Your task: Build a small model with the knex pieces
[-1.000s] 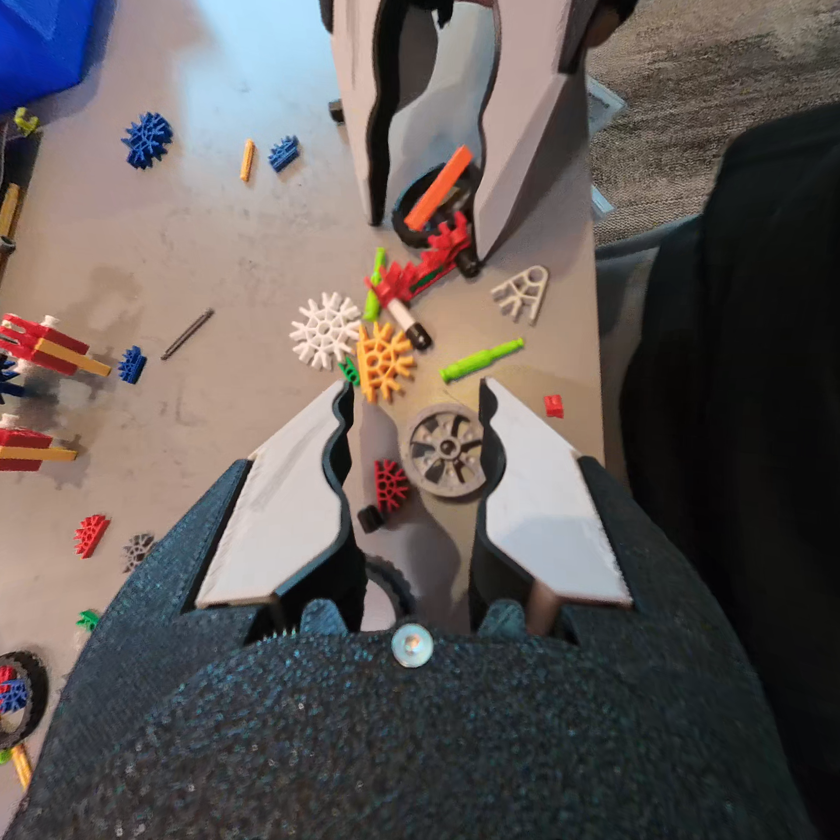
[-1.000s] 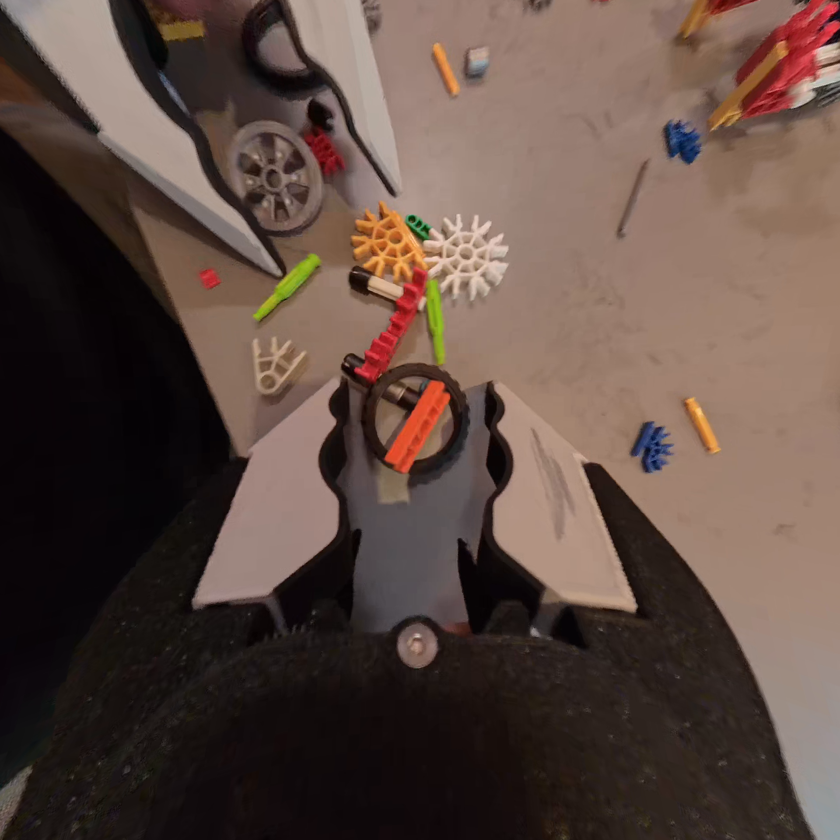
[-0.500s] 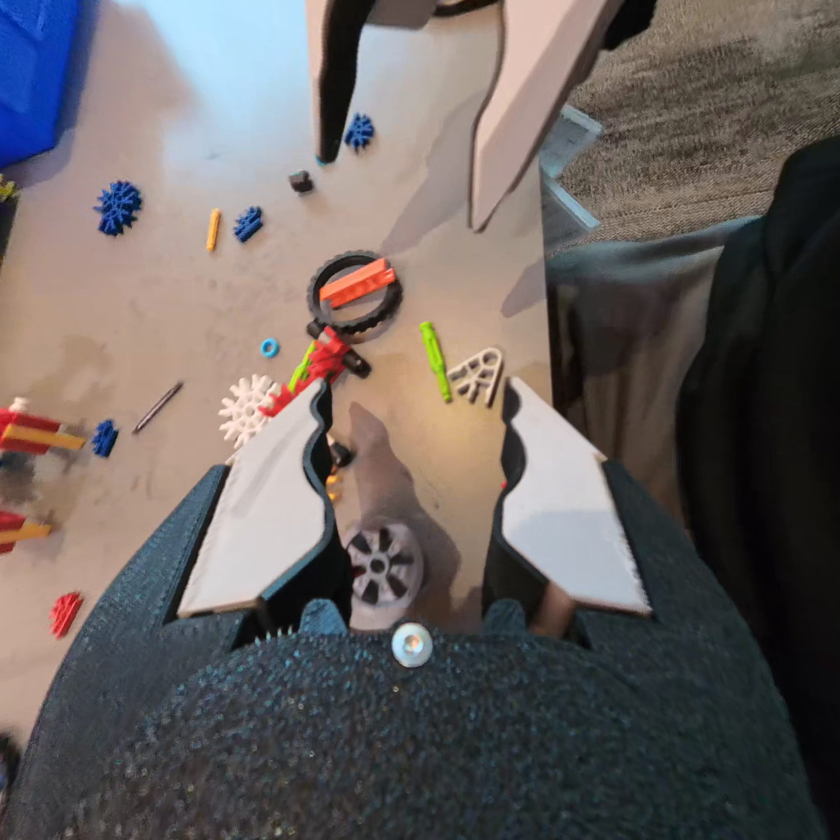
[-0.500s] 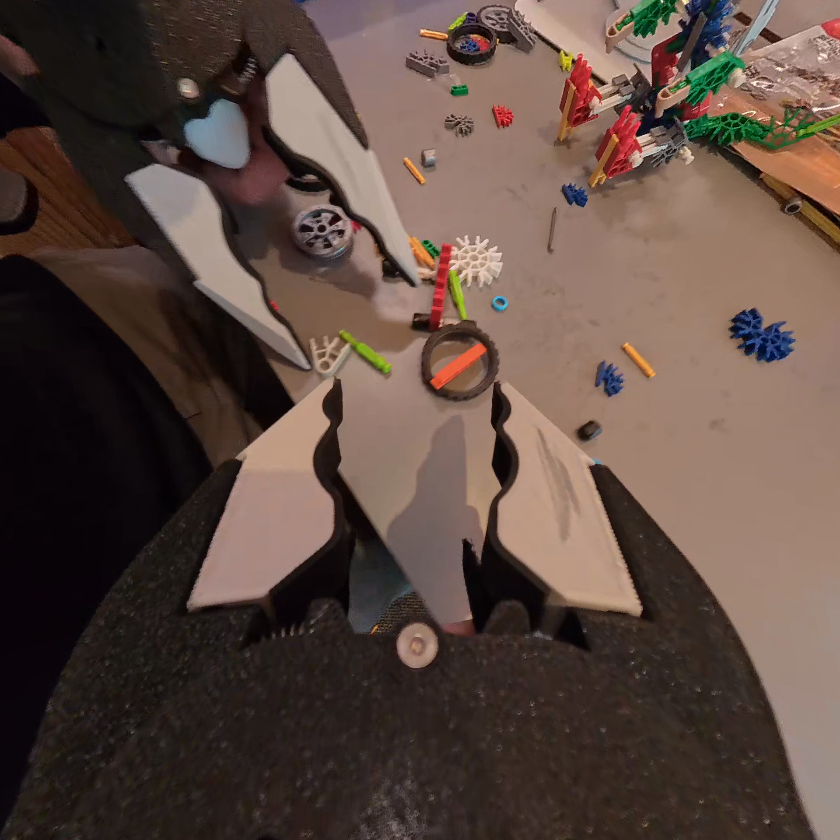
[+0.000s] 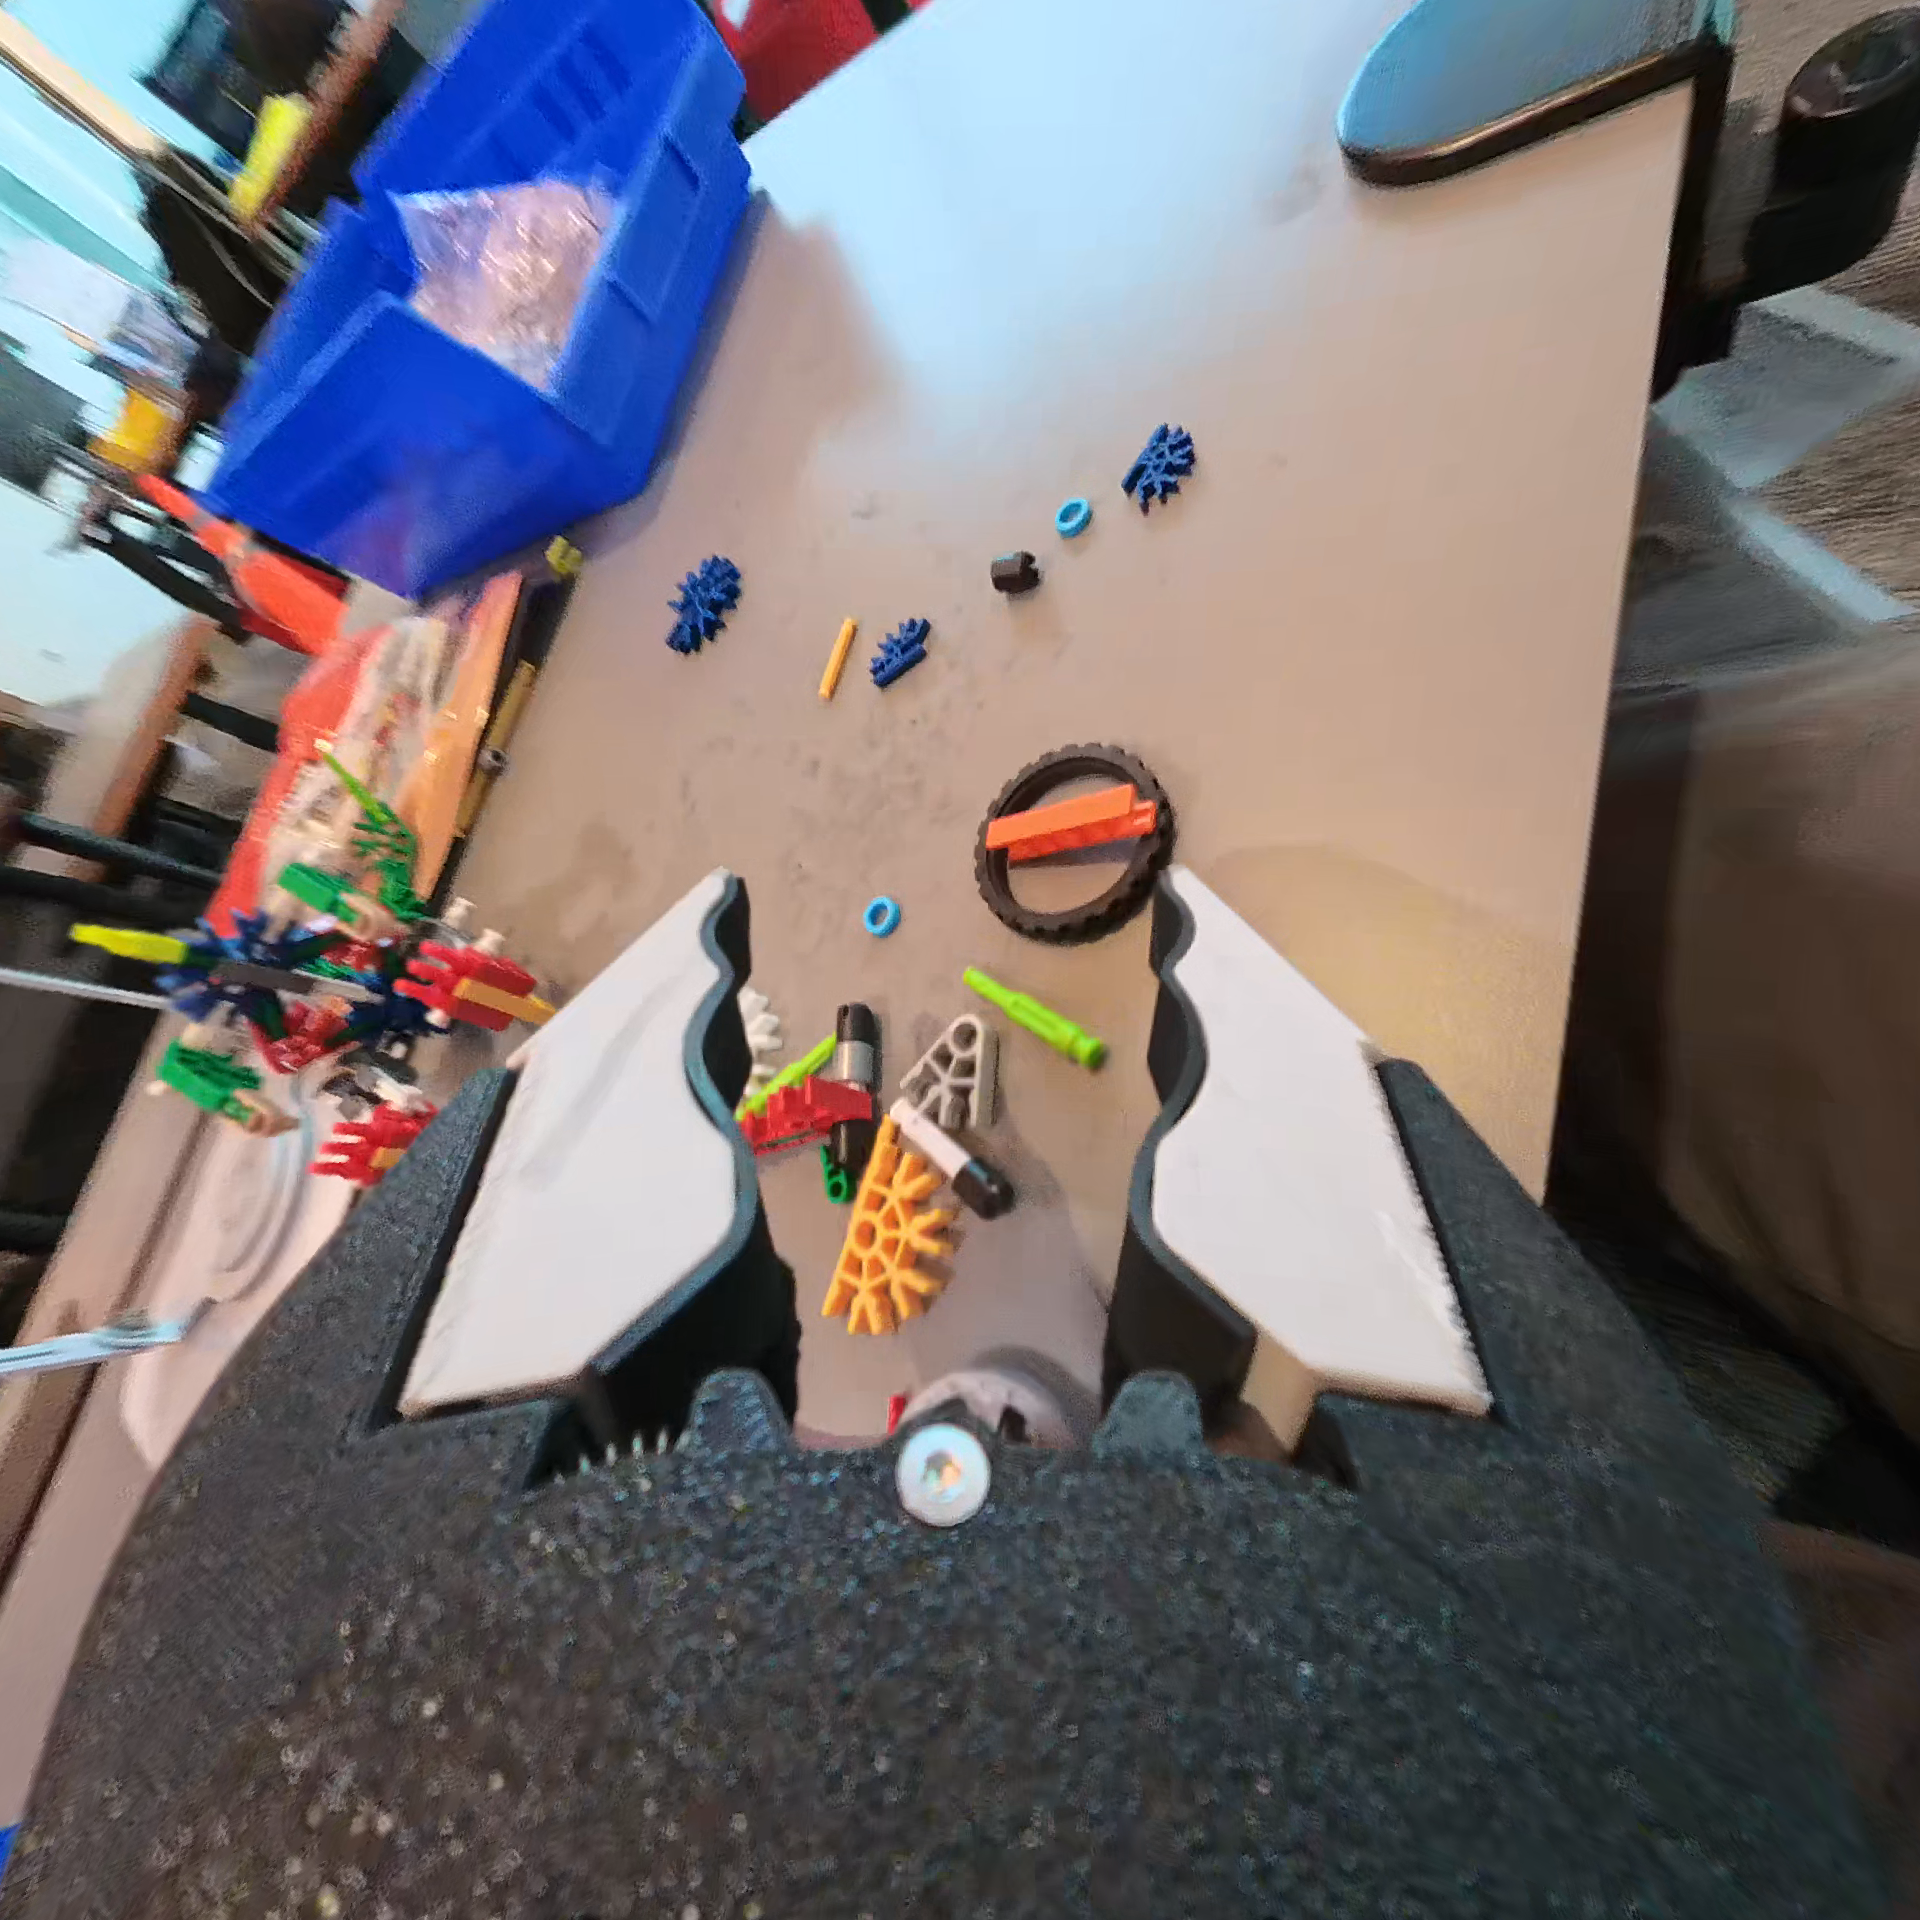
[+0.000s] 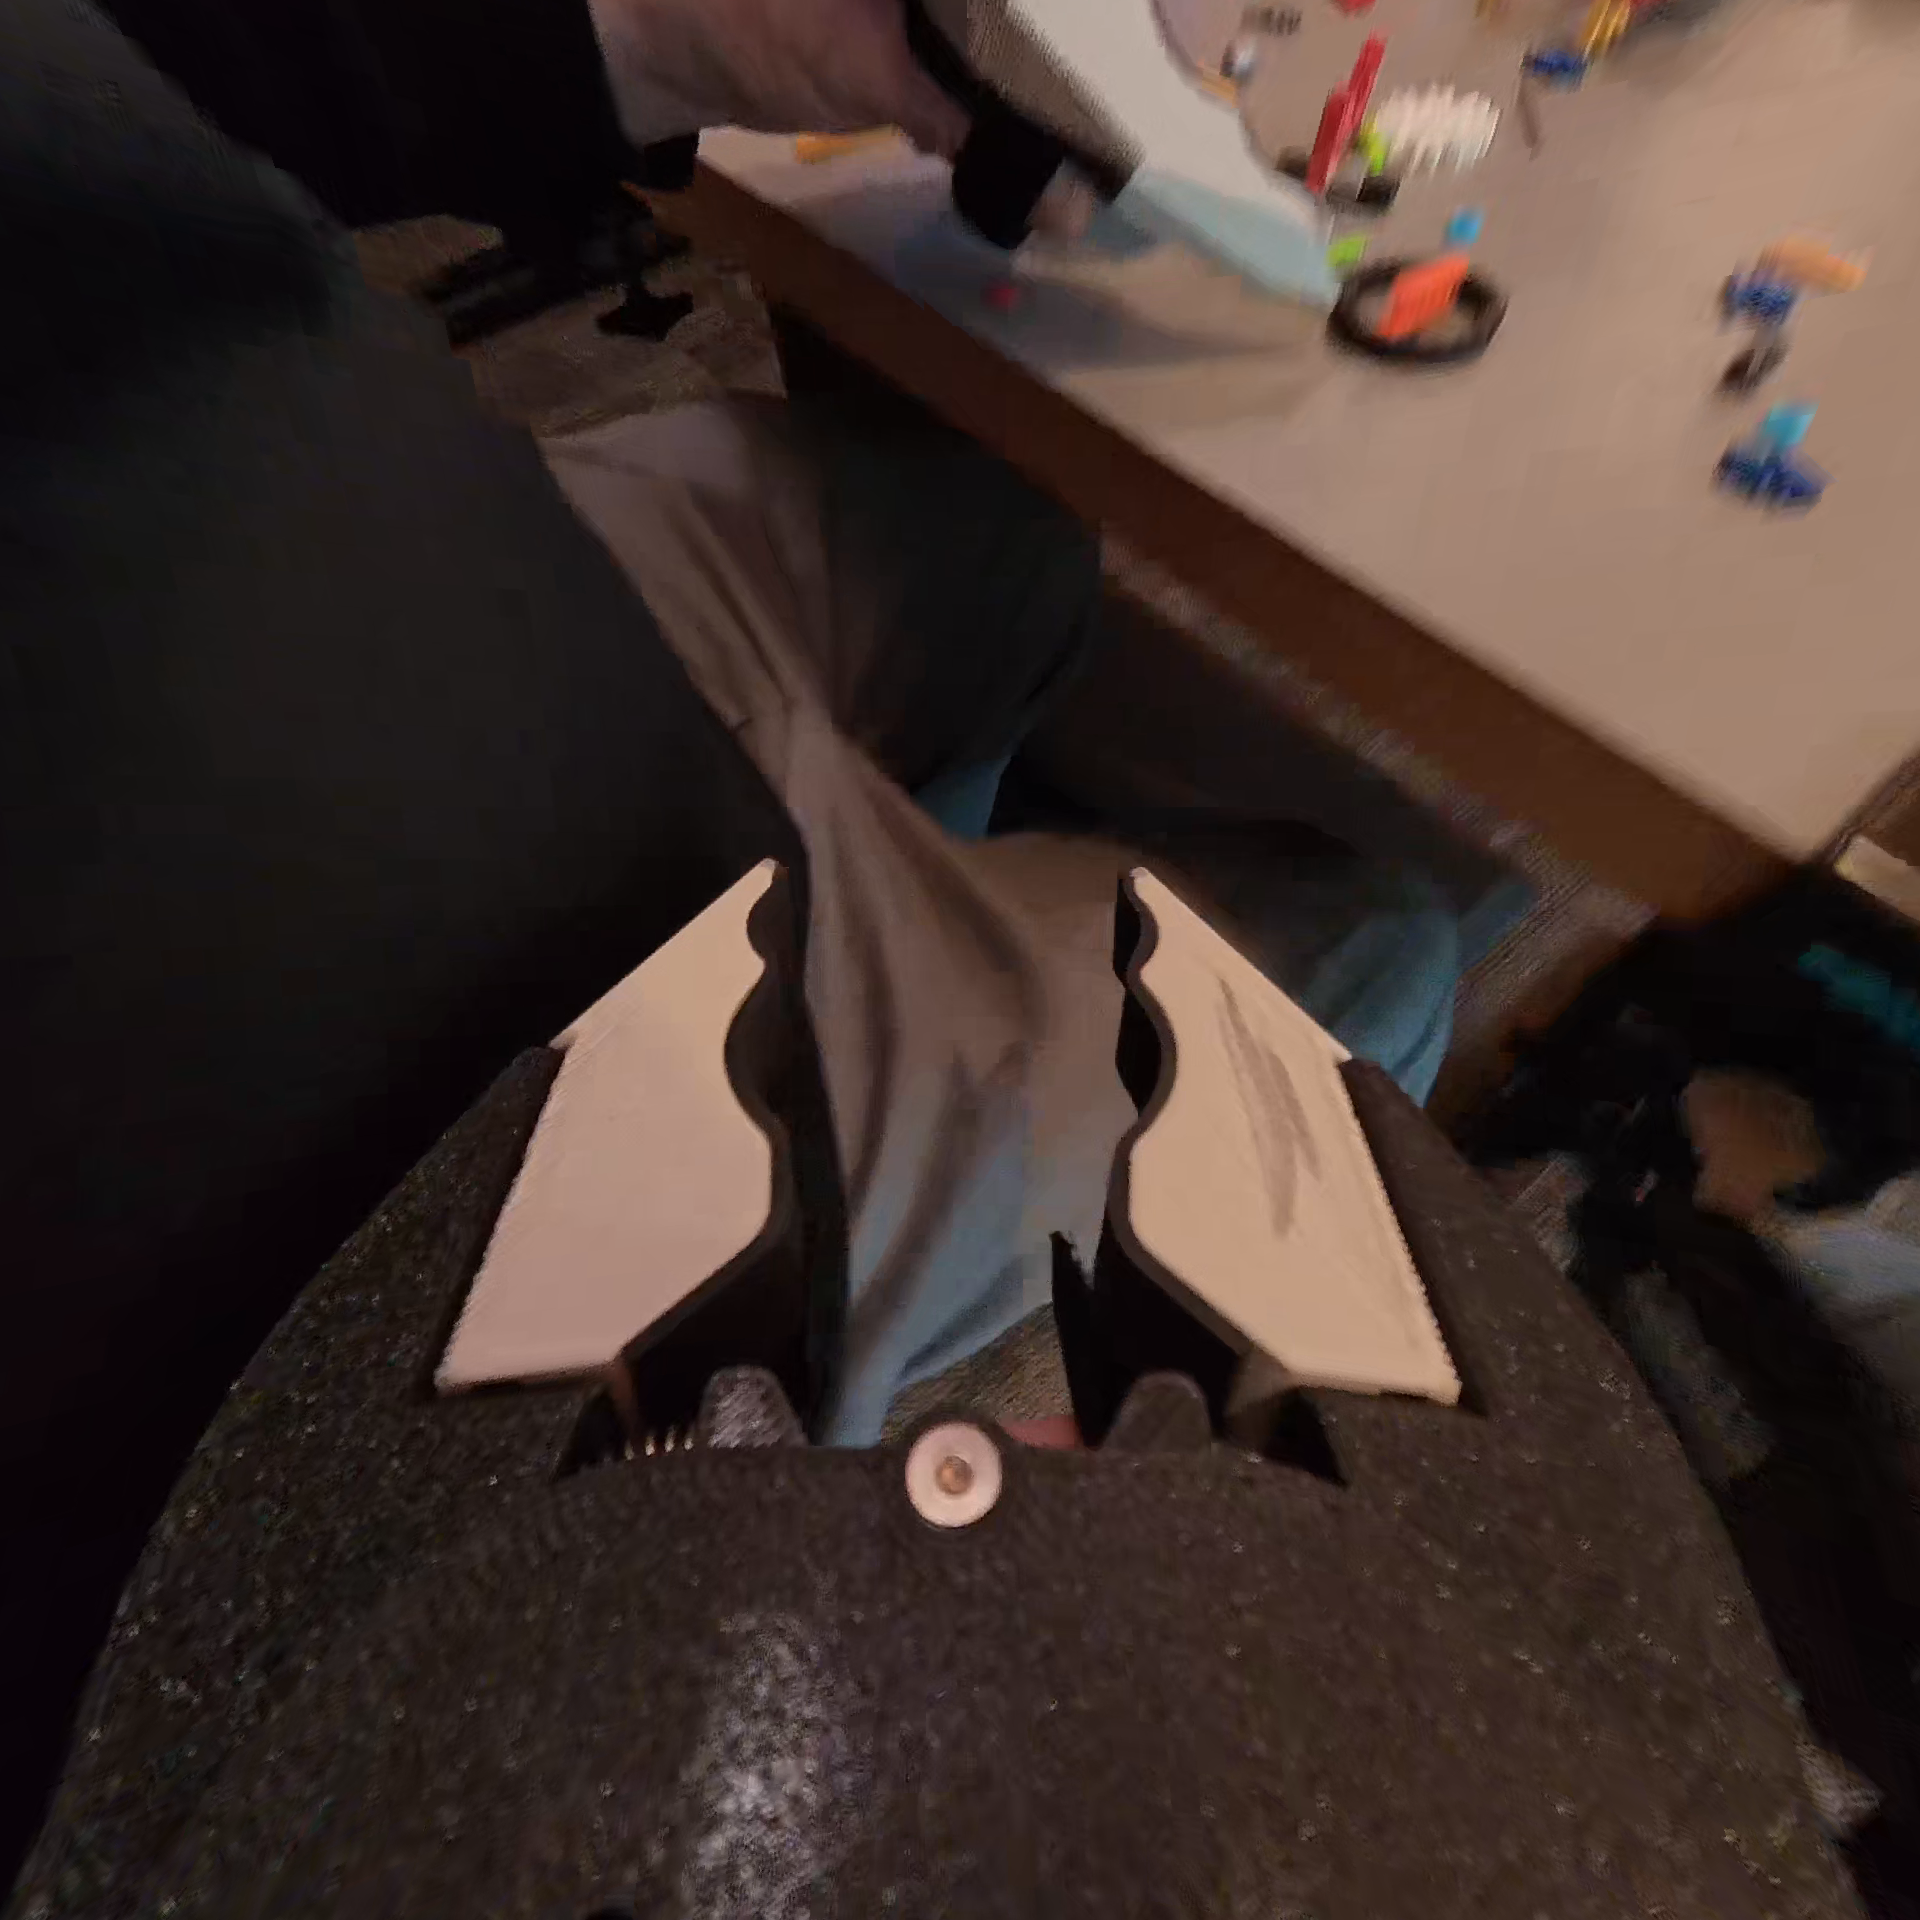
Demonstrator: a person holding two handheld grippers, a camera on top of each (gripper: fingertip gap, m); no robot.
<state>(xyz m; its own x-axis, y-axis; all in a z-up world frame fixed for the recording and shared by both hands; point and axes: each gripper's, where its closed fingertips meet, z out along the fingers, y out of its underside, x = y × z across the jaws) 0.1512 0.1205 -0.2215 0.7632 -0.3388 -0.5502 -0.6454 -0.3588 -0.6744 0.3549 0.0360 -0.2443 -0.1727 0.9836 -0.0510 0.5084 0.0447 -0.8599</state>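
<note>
My left gripper (image 5: 945, 894) is open and empty, low over the grey table (image 5: 1299, 520). Between its fingers lies a heap of small building pieces: a yellow-orange fan connector (image 5: 894, 1236), a red connector (image 5: 805, 1112), a grey connector (image 5: 956, 1070) and a green rod (image 5: 1034, 1018). A black tyre ring (image 5: 1075, 925) with an orange piece (image 5: 1070, 826) across it lies just beyond the right fingertip. My right gripper (image 6: 951, 878) is open and empty, off the table, over a person's grey trouser leg (image 6: 914, 1018). The tyre (image 6: 1418, 307) shows blurred on the table far ahead.
A blue bin (image 5: 488, 291) stands at the back left. A multicoloured built model (image 5: 312, 987) stands at the left edge. Blue connectors (image 5: 704, 603), a yellow rod (image 5: 837, 658) and a light blue ring (image 5: 881, 916) lie scattered. The table's brown edge (image 6: 1247, 582) runs diagonally. My left gripper is the nearer one to the multicoloured built model (image 5: 312, 987): about 20 cm, against 45 cm.
The tyre that sat between my right fingers a second ago now lies on the table. My right gripper has drawn back off the table. My left gripper has drawn back and tilted up.
</note>
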